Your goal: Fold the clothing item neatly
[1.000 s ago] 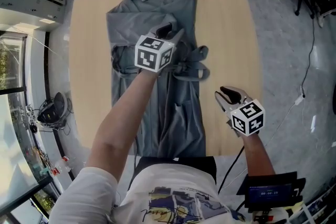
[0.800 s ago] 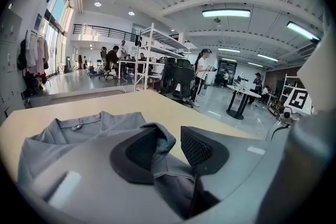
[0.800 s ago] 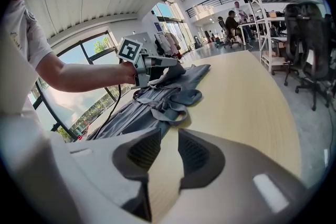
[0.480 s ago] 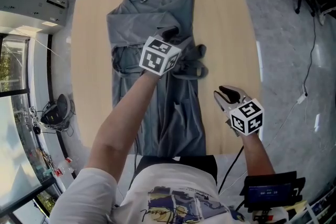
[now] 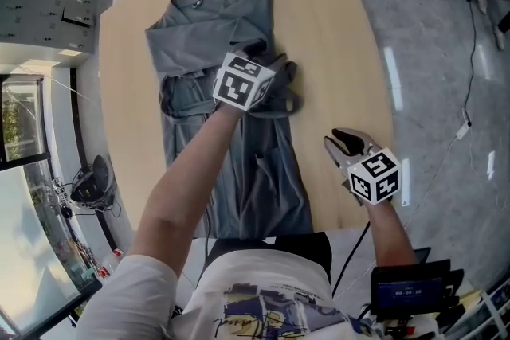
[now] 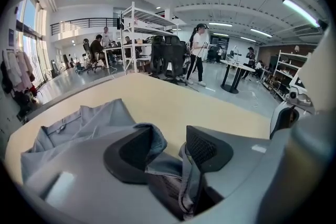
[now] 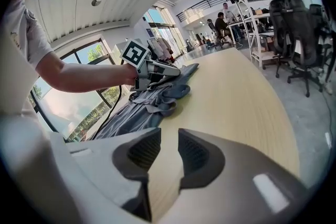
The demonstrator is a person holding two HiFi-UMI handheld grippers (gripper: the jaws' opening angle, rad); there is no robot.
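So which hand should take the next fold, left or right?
Left. The left tongs sit on the grey garment; its jaws have just been opening, cloth between them. The right tongs hover empty over bare table beside it.

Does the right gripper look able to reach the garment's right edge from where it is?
Probably yes. The right gripper hovers empty over the table just beside the garment, with nothing between them; the left arm lies farther left.
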